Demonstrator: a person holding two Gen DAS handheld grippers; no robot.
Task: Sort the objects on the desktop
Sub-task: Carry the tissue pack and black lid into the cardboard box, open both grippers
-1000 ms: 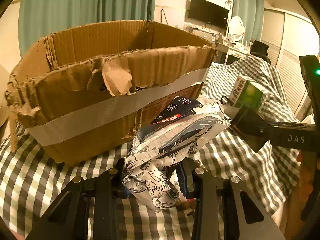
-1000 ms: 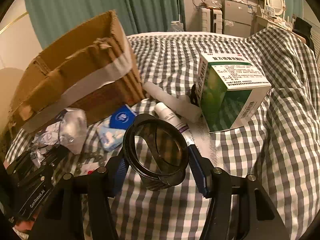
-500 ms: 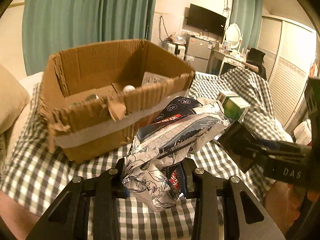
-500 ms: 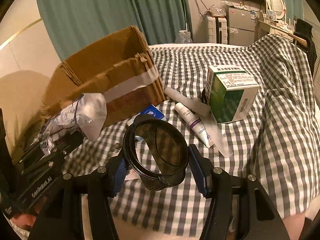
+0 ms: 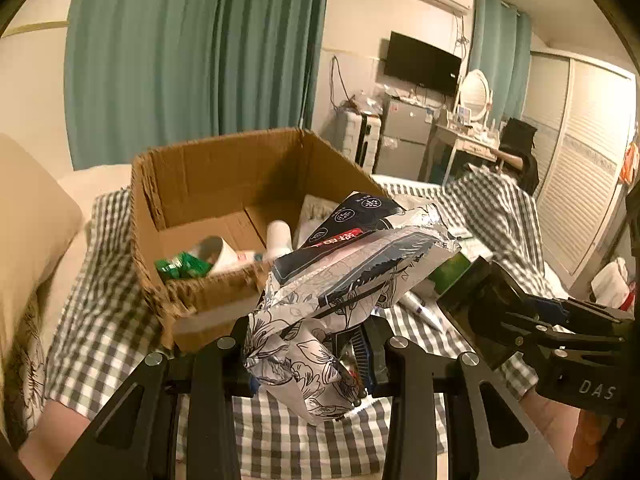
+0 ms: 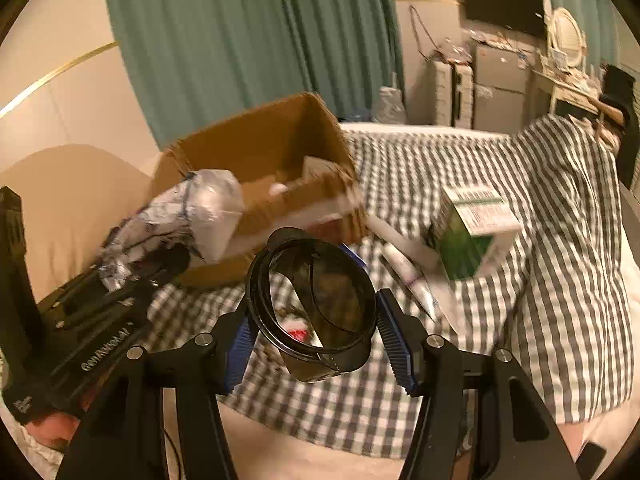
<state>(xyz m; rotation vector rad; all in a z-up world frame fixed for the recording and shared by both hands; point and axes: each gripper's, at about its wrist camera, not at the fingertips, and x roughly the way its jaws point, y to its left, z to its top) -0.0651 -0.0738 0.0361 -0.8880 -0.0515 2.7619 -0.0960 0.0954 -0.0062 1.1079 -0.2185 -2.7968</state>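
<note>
My left gripper (image 5: 310,360) is shut on a crumpled floral foil packet (image 5: 340,292), held up in front of the open cardboard box (image 5: 224,184). The same packet (image 6: 180,216) and the left gripper show at the left of the right wrist view. My right gripper (image 6: 316,336) is shut on a dark round plastic jar (image 6: 320,300), lifted above the checked cloth (image 6: 540,240); the jar (image 5: 476,312) also shows at the right of the left wrist view. Inside the box lie a green packet (image 5: 180,268), a white cup (image 5: 216,252) and a white bottle (image 5: 278,236).
On the cloth to the right stand a green and white carton (image 6: 472,228) and a white tube (image 6: 408,276). A beige pillow (image 5: 28,232) lies left of the box. Teal curtains (image 5: 192,52) hang behind; a desk and fridge (image 5: 404,140) stand at the back.
Both grippers have risen with their loads. The box, seen before from its side, now shows its inside from above, and the items on the cloth look smaller and lower.
</note>
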